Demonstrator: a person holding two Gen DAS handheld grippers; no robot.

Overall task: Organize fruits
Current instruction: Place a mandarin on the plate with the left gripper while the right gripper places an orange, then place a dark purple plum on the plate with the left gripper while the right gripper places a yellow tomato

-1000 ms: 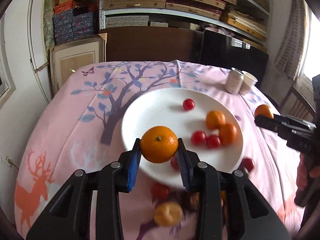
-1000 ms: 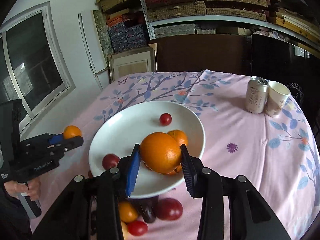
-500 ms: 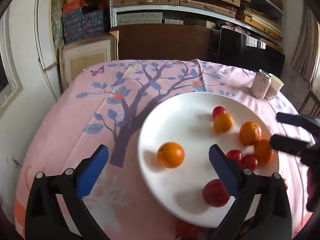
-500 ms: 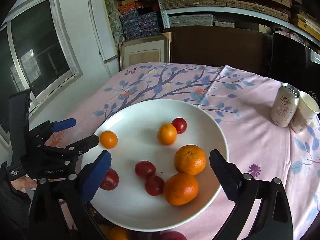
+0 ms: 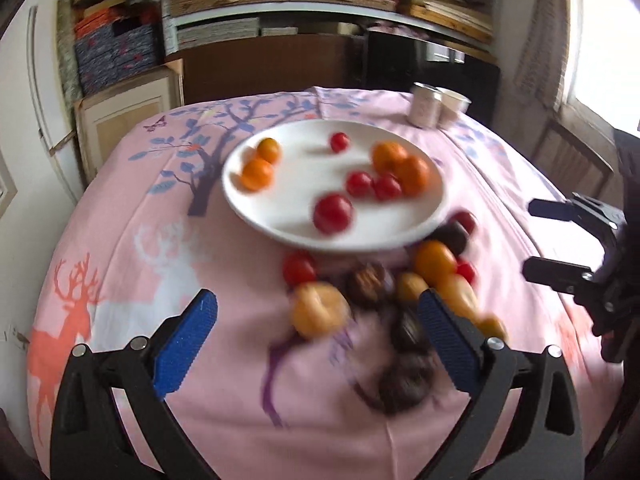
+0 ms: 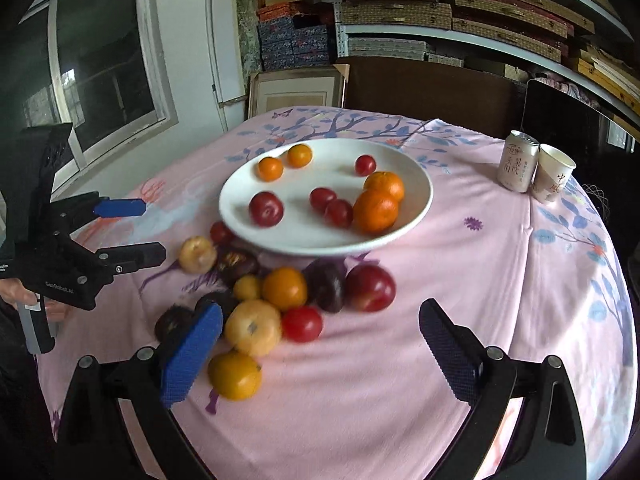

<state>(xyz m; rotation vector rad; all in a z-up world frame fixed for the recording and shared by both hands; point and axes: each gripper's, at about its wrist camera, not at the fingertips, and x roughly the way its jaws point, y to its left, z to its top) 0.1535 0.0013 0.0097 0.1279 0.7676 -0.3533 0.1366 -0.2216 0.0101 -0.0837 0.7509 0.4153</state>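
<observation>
On the pink-clothed desk point(image 6: 500, 264) sits a white plate point(image 6: 424, 200), and it carries two small oranges point(image 6: 270, 168) at its far left, a pair of larger oranges point(image 6: 376, 210) touching each other at its right, a lone cherry tomato point(image 6: 365, 165) near the far rim, two more tomatoes point(image 6: 331, 206) side by side in the middle, and a dark red plum point(image 6: 266, 209) at the near left. Just in front of the plate lies a loose heap of fruit point(image 6: 280, 292) on the cloth: a red plum point(image 6: 370, 287), dark purple fruits, an orange, pale yellow fruits and red tomatoes, most touching one another. A drink can point(image 6: 518, 167) and a paper cup point(image 6: 554, 178) stand together at the far right of the desk.

The left claw point(image 5: 316, 342) hovers above the near side of the heap with its blue pads point(image 5: 186, 344) spread wide apart and nothing between them; that view is blurred. The right claw point(image 6: 320, 354) is also spread wide and holds nothing, over the near part of the heap, its left pad just beside a pale yellow fruit point(image 6: 253, 327)
</observation>
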